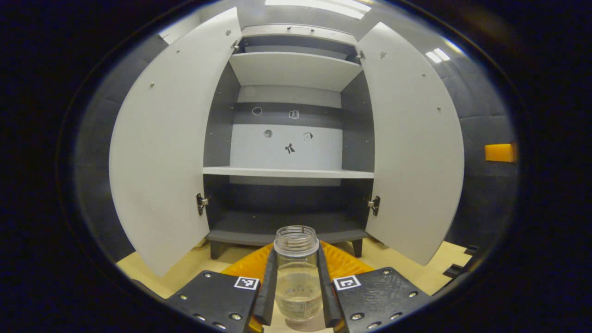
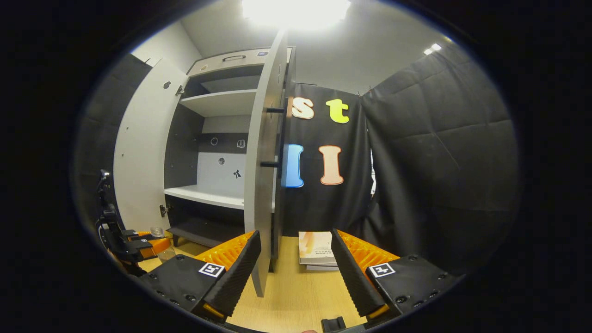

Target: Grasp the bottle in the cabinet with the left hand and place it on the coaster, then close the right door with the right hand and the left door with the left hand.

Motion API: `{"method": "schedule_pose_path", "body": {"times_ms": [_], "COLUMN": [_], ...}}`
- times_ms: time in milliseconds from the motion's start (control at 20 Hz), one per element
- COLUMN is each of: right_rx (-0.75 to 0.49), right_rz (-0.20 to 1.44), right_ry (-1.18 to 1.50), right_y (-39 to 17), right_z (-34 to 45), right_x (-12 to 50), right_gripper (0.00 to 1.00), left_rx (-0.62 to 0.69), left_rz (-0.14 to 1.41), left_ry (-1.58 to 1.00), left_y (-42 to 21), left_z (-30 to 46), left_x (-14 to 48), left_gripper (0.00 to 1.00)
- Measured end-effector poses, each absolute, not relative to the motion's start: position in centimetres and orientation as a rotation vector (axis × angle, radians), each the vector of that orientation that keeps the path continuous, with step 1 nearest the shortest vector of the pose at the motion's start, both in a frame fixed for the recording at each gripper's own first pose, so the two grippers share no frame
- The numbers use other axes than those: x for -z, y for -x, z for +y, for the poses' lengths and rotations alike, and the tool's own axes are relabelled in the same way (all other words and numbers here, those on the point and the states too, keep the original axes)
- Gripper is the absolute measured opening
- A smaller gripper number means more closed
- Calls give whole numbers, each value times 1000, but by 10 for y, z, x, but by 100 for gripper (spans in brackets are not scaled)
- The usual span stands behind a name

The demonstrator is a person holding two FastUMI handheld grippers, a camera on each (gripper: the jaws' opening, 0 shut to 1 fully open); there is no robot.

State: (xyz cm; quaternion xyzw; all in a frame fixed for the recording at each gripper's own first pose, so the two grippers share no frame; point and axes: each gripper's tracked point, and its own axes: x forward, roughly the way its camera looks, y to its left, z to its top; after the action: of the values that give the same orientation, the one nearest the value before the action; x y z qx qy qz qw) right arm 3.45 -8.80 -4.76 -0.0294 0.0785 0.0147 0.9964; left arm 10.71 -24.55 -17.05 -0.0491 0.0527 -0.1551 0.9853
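Note:
A clear glass bottle (image 1: 296, 273) with an open threaded neck stands upright between the fingers of my left gripper (image 1: 296, 252), which is shut on it. It is held in front of the cabinet (image 1: 286, 172), over the wooden table. A pale round patch (image 1: 307, 326) shows just under the bottle's base; I cannot tell if it is the coaster. The left door (image 1: 162, 152) and right door (image 1: 411, 148) both stand wide open. My right gripper (image 2: 296, 273) is open, its fingers to either side of the right door's front edge (image 2: 261, 185). The left gripper (image 2: 132, 245) with the bottle (image 2: 159, 232) shows at the far left.
The cabinet shelves (image 1: 296, 69) are bare. Two bar handles (image 2: 274, 110) stick out from the right door's outer face. A small stack of books (image 2: 317, 247) lies on the table (image 2: 296, 296) beside that door. An orange block (image 1: 499, 152) sits on the dark wall at the right.

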Motion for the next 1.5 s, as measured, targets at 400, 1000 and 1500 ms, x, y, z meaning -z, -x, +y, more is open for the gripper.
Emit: {"method": "schedule_pose_path", "body": {"times_ms": [400,1000,1500], "right_rx": [41,60,31], "right_rz": [183,196,189], "right_ry": [82,126,96], "right_y": [-18,-15,-21], "right_z": [-113,-124,-107], "right_x": [59,60,62], "right_gripper": [98,98,98], "left_rx": [321,289,291], "left_rz": [150,178,209], "left_ry": [147,158,115], "left_y": [-94,-93,-83], "left_z": [-243,-261,-250], "left_x": [223,242,230], "left_gripper": [43,44,90]}}
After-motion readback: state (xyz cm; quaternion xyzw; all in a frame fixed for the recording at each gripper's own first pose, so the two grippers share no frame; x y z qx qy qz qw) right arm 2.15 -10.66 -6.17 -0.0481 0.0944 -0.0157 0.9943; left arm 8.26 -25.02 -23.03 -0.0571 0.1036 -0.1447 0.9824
